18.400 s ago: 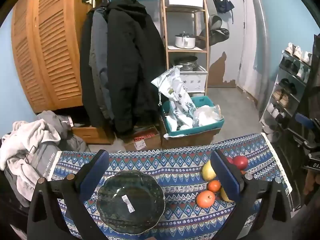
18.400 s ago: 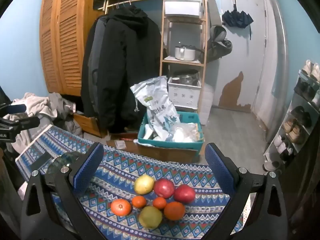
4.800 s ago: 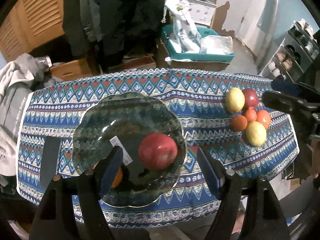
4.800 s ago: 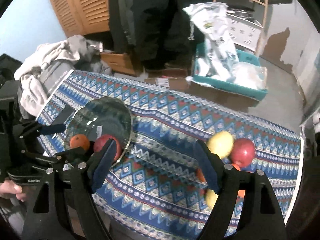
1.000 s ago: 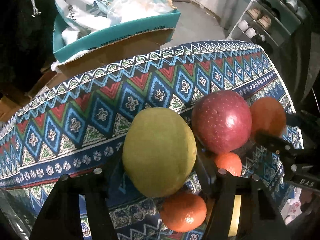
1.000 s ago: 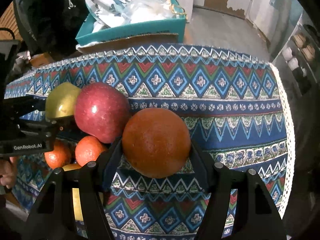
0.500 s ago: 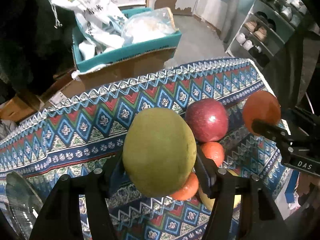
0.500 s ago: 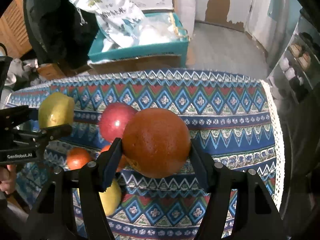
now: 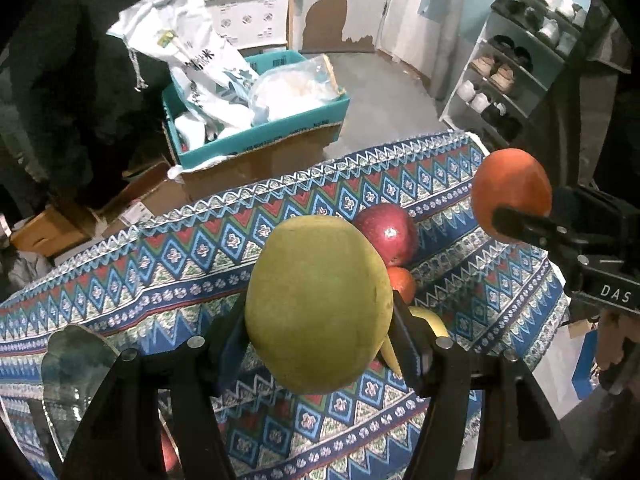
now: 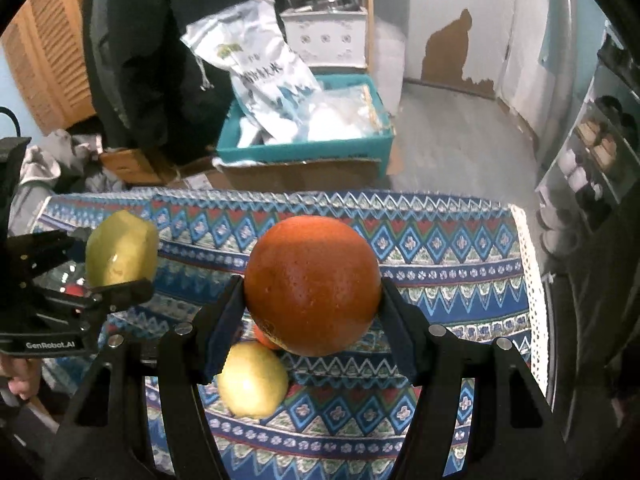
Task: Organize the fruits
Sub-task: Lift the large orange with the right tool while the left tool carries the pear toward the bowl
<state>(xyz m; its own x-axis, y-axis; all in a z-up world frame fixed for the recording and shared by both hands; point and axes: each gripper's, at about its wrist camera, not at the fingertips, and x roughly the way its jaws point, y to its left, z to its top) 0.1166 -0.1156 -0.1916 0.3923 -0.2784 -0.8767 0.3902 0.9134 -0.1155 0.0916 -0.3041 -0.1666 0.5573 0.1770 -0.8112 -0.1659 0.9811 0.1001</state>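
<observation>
A home entryway: hanging coats [image 10: 160,40], shoe rack [image 9: 512,64], louvred wardrobe [image 10: 44,60].

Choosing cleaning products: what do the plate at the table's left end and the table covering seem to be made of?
The plate looks like tinted glass with a glossy finish: the pattern beneath shows through and its scalloped rim catches highlights. The table covering looks like woven fabric, matte, with a printed or woven geometric pattern and a pale lace-like edging; which fibre cannot be told.
</observation>
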